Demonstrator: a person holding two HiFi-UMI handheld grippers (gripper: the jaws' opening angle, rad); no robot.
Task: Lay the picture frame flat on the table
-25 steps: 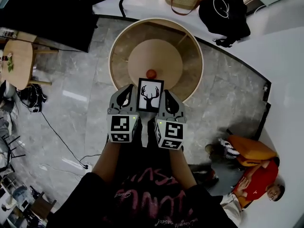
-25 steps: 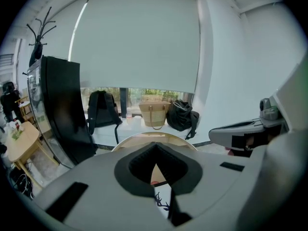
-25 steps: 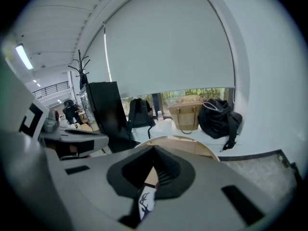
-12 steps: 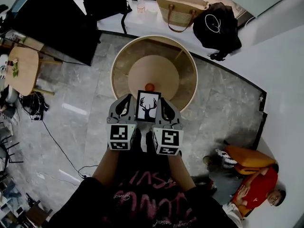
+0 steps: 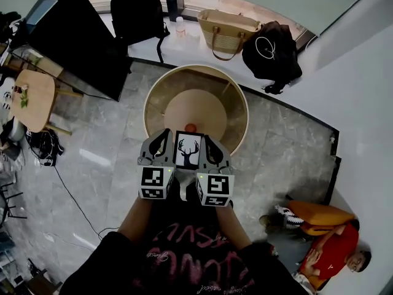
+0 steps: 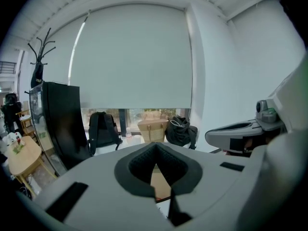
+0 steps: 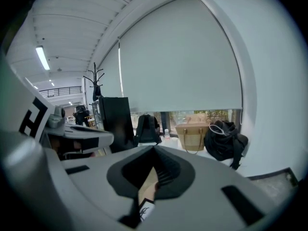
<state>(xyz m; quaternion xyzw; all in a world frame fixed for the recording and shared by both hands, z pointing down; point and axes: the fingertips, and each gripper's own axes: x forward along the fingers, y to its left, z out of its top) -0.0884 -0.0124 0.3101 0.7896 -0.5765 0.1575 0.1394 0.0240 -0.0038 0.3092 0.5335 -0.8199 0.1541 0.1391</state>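
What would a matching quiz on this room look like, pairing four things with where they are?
Things:
1 picture frame
2 orange ball
3 woven handbag
4 black backpack

Places:
A on the round table
B held between the left gripper and right gripper
C left of the bottle
D right of the bottle

Pairs: 1-B, 2-A, 3-D, 4-C

The head view looked steeply down from above the person, taking in the whole round bench (image 5: 230,100) and the floor (image 5: 288,140) around it. Each gripper view sat low and close behind its own fingers (image 6: 136,169), facing level over the bench's far edge toward the window blind (image 6: 130,57). All three shared the woven bag (image 5: 227,31) and black backpack (image 5: 136,14) beyond that edge.
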